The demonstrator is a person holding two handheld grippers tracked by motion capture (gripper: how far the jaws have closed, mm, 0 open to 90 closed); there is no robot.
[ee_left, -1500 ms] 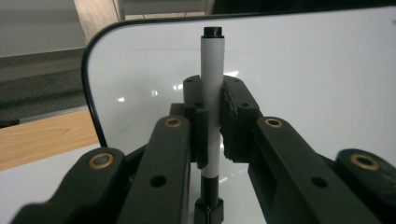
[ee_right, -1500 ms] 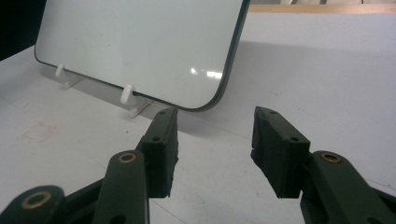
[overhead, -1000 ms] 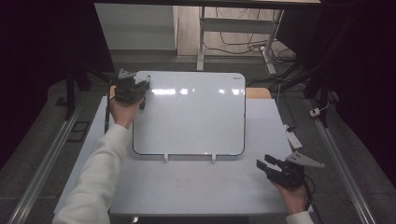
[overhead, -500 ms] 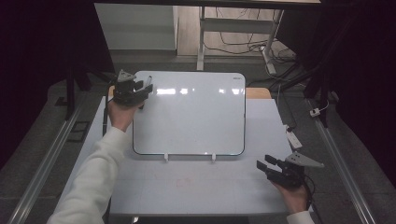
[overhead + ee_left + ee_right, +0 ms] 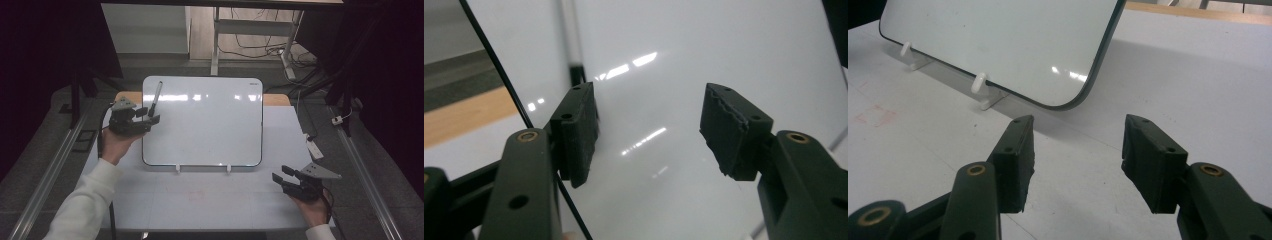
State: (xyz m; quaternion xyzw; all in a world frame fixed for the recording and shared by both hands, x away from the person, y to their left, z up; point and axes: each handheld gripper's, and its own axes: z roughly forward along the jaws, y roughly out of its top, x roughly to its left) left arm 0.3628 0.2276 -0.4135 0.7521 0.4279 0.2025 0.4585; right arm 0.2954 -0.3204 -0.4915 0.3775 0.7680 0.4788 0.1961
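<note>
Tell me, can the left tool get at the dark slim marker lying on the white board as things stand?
Probably yes. The left tool is open beside the dark slim marker on the white board, and nothing lies between them.

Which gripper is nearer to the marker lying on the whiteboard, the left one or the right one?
Left. The left gripper is right beside the marker, at the whiteboard's upper left corner, jaws open and empty. The right gripper is far away, past the board's lower right corner.
</note>
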